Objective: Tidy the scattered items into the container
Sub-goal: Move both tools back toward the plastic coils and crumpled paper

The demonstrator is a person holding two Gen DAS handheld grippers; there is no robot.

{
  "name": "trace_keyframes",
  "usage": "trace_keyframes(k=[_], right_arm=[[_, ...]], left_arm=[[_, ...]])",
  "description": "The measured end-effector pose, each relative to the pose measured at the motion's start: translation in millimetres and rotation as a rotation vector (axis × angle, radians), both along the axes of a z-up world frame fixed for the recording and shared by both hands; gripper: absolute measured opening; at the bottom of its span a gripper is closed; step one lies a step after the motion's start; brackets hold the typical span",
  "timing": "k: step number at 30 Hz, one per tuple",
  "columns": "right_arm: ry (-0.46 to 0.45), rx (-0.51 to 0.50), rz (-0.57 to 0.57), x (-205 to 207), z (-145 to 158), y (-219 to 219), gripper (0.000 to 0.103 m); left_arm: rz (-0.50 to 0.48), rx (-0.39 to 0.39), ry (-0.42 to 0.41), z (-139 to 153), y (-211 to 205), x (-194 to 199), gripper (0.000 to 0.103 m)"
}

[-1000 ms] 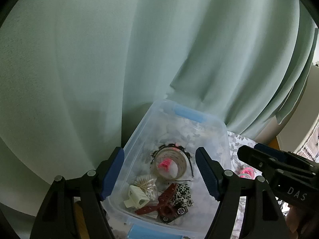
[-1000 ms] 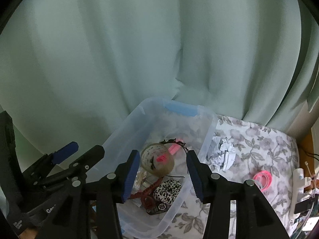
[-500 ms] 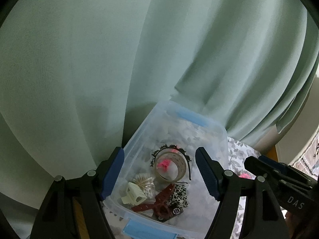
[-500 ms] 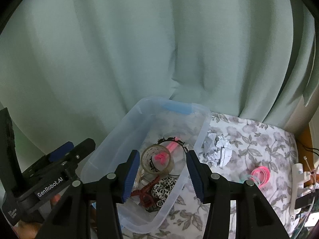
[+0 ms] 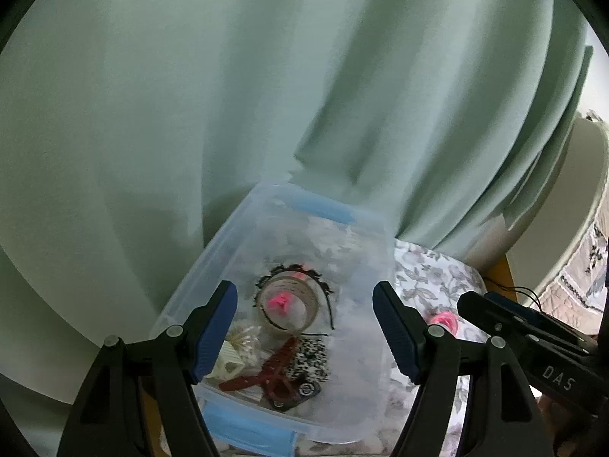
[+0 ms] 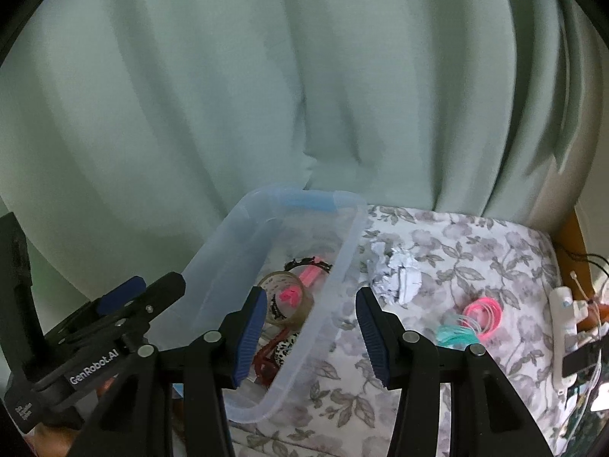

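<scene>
Left gripper [image 5: 304,327] gapes wide, empty, over the clear bin [image 5: 213,247] at 6 o'clock. Only the right view shows crumpled paper [image 6: 394,274] and pink coil [image 6: 483,314] at 4 o'clock; right gripper [image 6: 310,337] wide, empty.

Right gripper [image 6: 310,333] jaws spread wide, nothing between them; they straddle the right wall of the clear plastic bin [image 6: 344,257]. Bin sits on a floral cloth [image 6: 475,255], against a pale green curtain [image 6: 266,76]. Inside the bin: tape roll [image 6: 285,297], pink item [image 6: 310,276], black-and-white patterned piece [image 6: 283,348]. Outside, on the cloth: crumpled white paper [image 6: 396,272] just beside the bin wall, pink coil [image 6: 483,314] touching a teal coil [image 6: 455,335] further right. Left gripper [image 6: 125,302] at lower left, beside the bin.
</scene>
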State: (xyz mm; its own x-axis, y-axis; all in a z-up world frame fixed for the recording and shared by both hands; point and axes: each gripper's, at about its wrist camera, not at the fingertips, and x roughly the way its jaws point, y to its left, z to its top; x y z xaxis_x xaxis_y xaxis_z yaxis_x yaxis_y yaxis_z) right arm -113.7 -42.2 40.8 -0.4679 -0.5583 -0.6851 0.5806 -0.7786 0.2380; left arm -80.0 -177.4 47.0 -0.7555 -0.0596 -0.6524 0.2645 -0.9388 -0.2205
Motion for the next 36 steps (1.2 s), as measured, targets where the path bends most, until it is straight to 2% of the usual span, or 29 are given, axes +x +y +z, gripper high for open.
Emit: trace_keyframes(k=[9, 13, 16, 22, 28, 36], right_arm=[[-0.018, -0.053, -0.076, -6.6, 0.1, 52.5, 0.053], [-0.030, -0.081, -0.130, -11.1, -4.2, 87.5, 0.053], [-0.043, -0.099, -0.174, -16.7, -9.1, 112.9, 0.053], [-0.080, -0.122, -0.268, -28.5, -22.1, 164.3, 0.053], [-0.113, -0.128, -0.344, -41.4, -36.4, 206.8, 0.053], [-0.176, -0.123, -0.436, -62.3, -64.8, 246.8, 0.053]], left_arm=[[-0.087, -0.015, -0.013, 0.2, 47.8, -10.3, 0.074], [-0.122, 0.004, 0.013, 2.8, 71.0, -14.0, 0.072], [-0.150, -0.007, 0.018, 3.9, 89.4, -18.5, 0.068], [-0.225, -0.035, 0.019, 0.1, 135.1, -28.9, 0.068], [-0.304, -0.040, 0.013, -8.4, 167.6, -36.4, 0.068], [-0.370, -0.072, -0.064, -38.2, 191.1, -53.4, 0.068]])
